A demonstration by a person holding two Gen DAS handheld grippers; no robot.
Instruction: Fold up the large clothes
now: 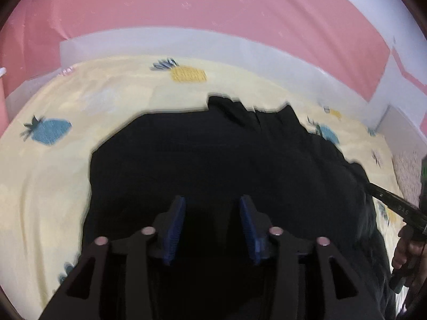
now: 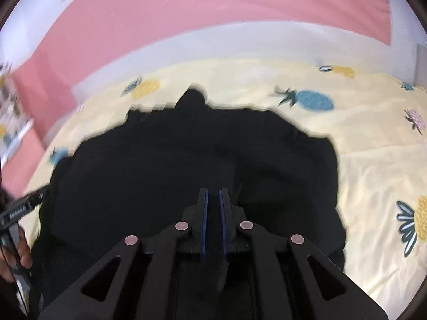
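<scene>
left gripper (image 1: 212,208): jaws stood apart, blue ribbed pads clear of any cloth, nothing held.
right gripper (image 2: 213,200): jaws nearly closed, a thin gap between the pads; no cloth seen clamped in it.
black garment (image 1: 213,154): lay directly under and ahead of both grippers, neither clearly nearer, spread broad across the bed, long axis hard to tell; soft, matte, ragged far edge.
bedsheet (image 2: 373,160): pale yellow, wrinkled, pineapple print.
wall (image 1: 213,5): pink, behind the bed.

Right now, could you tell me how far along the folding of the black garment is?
Done: the black garment lies on the pineapple-print sheet as a compact, uneven dark block, possibly already folded. In hand: nothing clearly; the left gripper is open, the right gripper nearly shut, any pinched cloth unclear. Left: squaring ragged far edges.
</scene>
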